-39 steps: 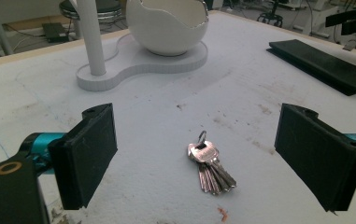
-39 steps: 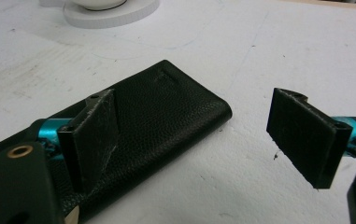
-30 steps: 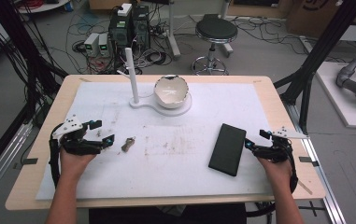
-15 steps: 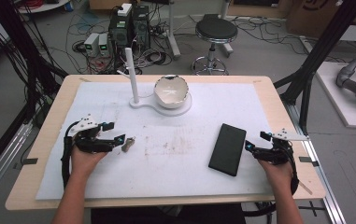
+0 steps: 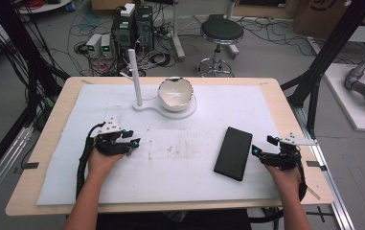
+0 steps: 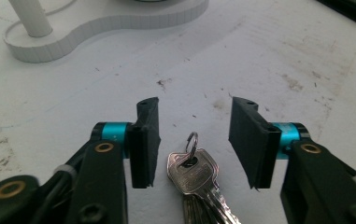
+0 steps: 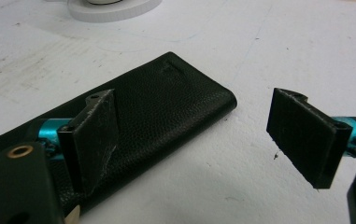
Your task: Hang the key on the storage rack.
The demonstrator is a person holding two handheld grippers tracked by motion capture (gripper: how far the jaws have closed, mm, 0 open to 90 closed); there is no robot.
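A bunch of silver keys (image 6: 195, 175) on a ring lies flat on the white mat. My left gripper (image 6: 195, 102) is lowered around it, one pad on each side. Its jaws have just been closing, with the keys between them and a gap still on both sides. In the high view the left gripper (image 5: 132, 143) sits at the mat's left and covers the keys. A black leather wallet (image 5: 233, 153) lies at the right. My right gripper (image 5: 262, 145) rests open just right of it. One of its pads hangs over the wallet (image 7: 166, 98) and the other over bare mat.
A white stand (image 5: 161, 109) with an upright post (image 5: 135, 76) and a white bowl (image 5: 175, 93) sits at the back centre of the mat (image 5: 194, 177). The wooden table edge (image 5: 170, 207) runs along the front. Cables, a stool and equipment are on the floor beyond.
My left gripper has moved right and down over the keys, and its jaws have narrowed around them. The right gripper and the wallet have not moved.
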